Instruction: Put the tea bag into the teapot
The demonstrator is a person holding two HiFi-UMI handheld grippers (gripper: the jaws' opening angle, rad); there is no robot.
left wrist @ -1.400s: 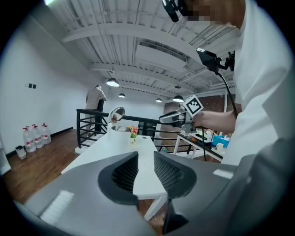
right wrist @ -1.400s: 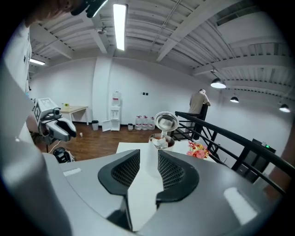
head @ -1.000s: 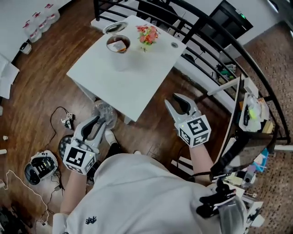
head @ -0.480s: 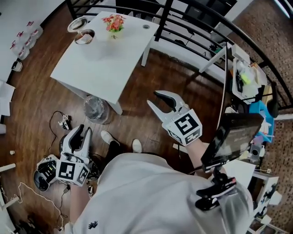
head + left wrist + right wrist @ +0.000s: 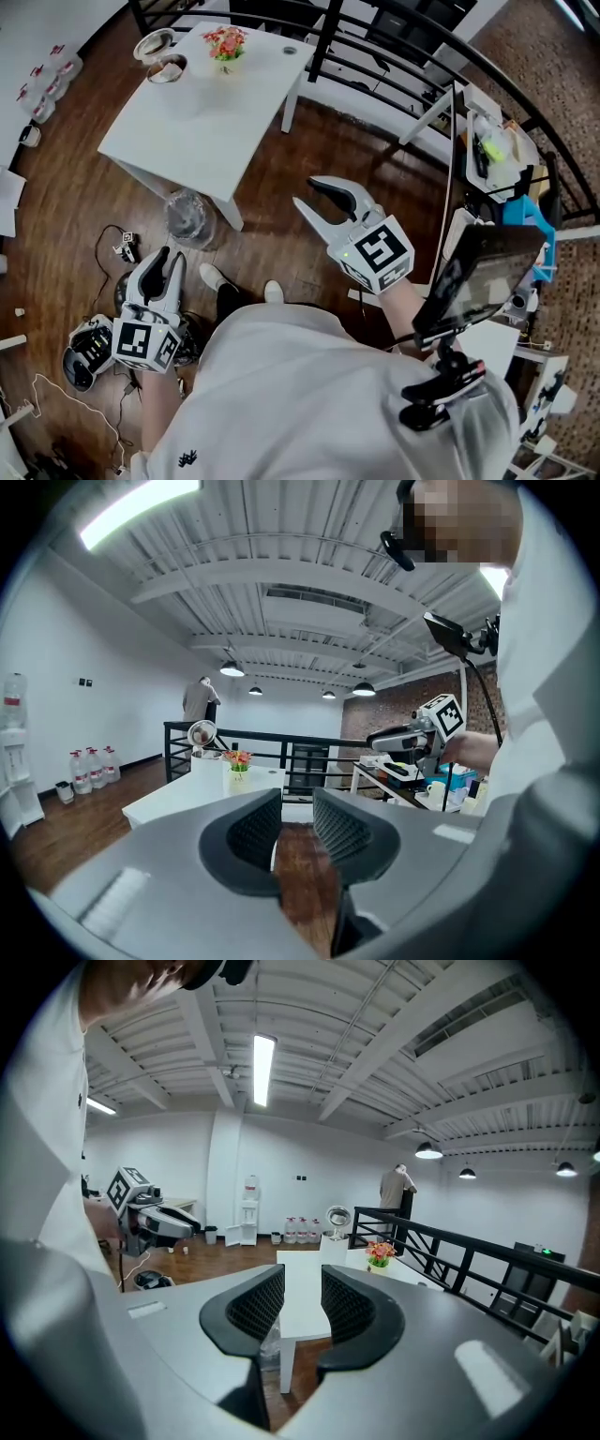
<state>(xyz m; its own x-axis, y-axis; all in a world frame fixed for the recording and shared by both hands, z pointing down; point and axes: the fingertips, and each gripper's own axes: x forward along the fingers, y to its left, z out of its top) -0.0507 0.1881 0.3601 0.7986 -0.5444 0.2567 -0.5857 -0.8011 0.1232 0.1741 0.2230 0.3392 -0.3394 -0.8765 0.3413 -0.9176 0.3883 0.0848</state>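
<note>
The teapot (image 5: 170, 68) stands open at the far corner of the white table (image 5: 202, 122), its metal lid (image 5: 153, 44) beside it; its contents are too small to make out and I see no tea bag elsewhere. A small pot of flowers (image 5: 225, 42) stands near it. My left gripper (image 5: 170, 258) hangs low over the floor, open and empty. My right gripper (image 5: 307, 193) is held out over the wooden floor, well short of the table, open and empty. The right gripper view looks between its jaws (image 5: 302, 1302) at the table (image 5: 302, 1283) and teapot (image 5: 335, 1234).
A black railing (image 5: 394, 56) runs behind the table. A cluttered desk with a dark monitor (image 5: 483, 272) stands at my right. Cables and a helmet-like device (image 5: 89, 342) lie on the floor at left, a clear bag (image 5: 186, 217) beside the table leg. A person (image 5: 199, 700) stands far off.
The table has slid toward the upper left of the head view and looks smaller. My left gripper has dropped lower; my right gripper has shifted left. Both jaws keep the same gap.
</note>
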